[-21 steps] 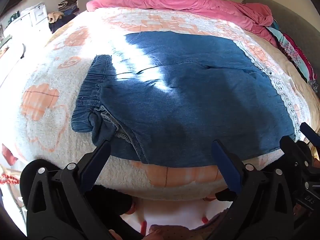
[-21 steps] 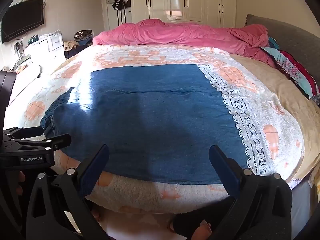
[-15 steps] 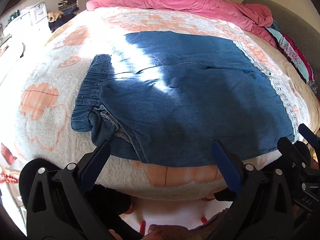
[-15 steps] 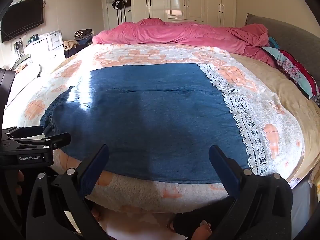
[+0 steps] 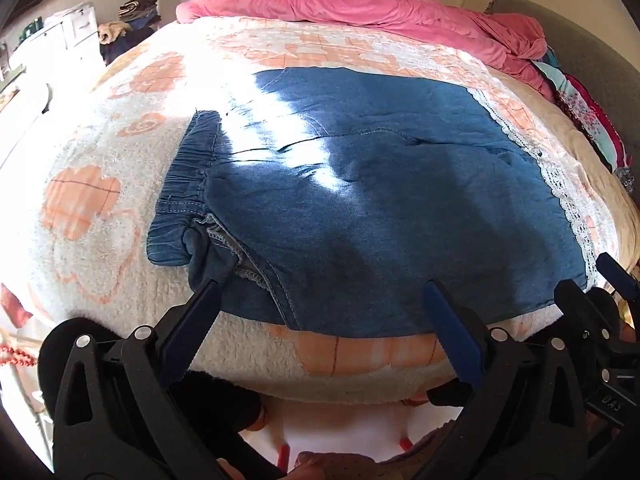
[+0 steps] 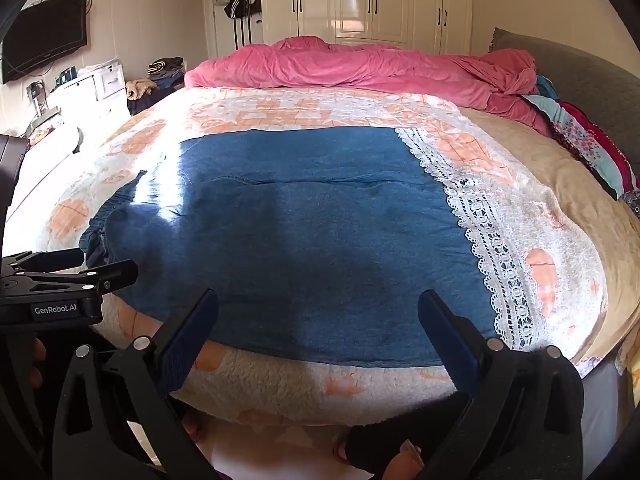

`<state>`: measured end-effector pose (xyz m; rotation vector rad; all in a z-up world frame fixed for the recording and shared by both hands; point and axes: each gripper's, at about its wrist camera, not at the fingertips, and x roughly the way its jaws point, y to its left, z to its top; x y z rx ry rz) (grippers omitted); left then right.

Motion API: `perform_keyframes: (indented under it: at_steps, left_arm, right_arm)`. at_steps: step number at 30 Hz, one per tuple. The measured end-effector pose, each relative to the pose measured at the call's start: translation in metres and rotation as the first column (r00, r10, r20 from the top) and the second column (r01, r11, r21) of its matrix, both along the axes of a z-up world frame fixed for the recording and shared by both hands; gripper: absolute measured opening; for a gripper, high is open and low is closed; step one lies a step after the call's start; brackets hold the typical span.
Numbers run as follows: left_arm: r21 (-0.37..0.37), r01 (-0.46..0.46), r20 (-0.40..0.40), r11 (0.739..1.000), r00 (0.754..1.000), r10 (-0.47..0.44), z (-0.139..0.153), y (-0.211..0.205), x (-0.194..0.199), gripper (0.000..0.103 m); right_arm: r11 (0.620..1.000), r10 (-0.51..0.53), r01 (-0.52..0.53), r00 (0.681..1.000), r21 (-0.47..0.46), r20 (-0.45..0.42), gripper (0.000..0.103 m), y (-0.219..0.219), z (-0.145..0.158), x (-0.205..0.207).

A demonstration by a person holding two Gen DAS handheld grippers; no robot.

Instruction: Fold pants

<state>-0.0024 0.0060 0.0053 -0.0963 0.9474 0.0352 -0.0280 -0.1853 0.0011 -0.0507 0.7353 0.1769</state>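
Denim pants (image 5: 380, 200) spread flat across fleece blanket (image 5: 80, 200) on bed, elastic waistband (image 5: 184, 176) at left, lace hem (image 6: 480, 232) at right. Left gripper (image 5: 320, 316) and right gripper (image 6: 318, 320) both gaping wide at near edge, holding nothing.

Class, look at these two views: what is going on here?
A person holds two open grippers above the near edge of a bed. Blue denim pants lie spread flat on the white-and-orange fleecy blanket, elastic waistband to the left. The left gripper and right gripper touch nothing; no fold has begun.
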Motion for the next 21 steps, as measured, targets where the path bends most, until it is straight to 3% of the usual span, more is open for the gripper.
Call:
perform_keyframes:
  at_steps: [21]
  left_arm:
    - [0.001,-0.016,0.002,1.0,1.0,0.016,-0.002,0.0052,0.0018,0.094]
  right_arm:
    - [1.0,-0.004,0.004,1.0,0.001,-0.001,0.099,0.0014,0.0016,0.001]
